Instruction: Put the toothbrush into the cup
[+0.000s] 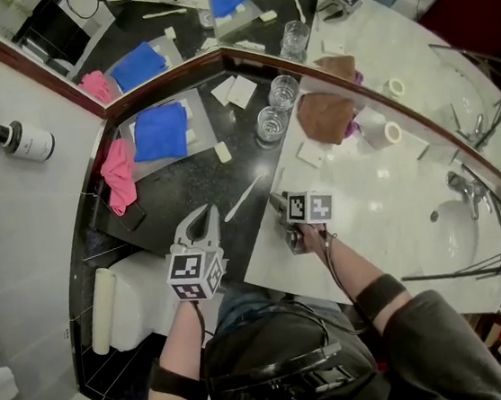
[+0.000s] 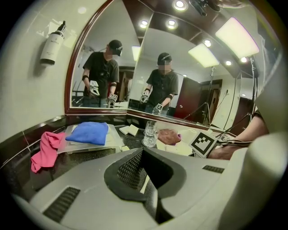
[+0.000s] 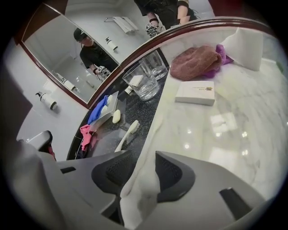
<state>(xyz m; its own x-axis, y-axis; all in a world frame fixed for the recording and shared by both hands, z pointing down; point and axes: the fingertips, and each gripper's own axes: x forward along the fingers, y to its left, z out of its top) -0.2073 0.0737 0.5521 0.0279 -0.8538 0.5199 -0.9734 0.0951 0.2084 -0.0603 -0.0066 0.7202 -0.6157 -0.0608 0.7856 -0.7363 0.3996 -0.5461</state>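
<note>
A white toothbrush (image 1: 243,197) (image 3: 127,134) lies flat on the black counter, just left of the white marble edge. Two empty glass cups (image 1: 271,123) (image 3: 145,83) stand upright beyond it near the mirror corner; the left gripper view shows a glass (image 2: 150,133) too. My left gripper (image 1: 202,212) (image 2: 143,155) hovers a little short of the brush's handle end, shut and empty. My right gripper (image 1: 280,207) (image 3: 137,173) sits at the marble edge, jaws apart, with a white crumpled cloth (image 3: 137,193) lying between the pads.
A blue towel (image 1: 161,131) lies on a tray with a pink cloth (image 1: 121,179) to its left. A soap bar (image 1: 223,153), a brown cloth (image 1: 326,115) and a small white box (image 3: 195,93) lie near the cups. The sink (image 1: 445,234) lies to the right.
</note>
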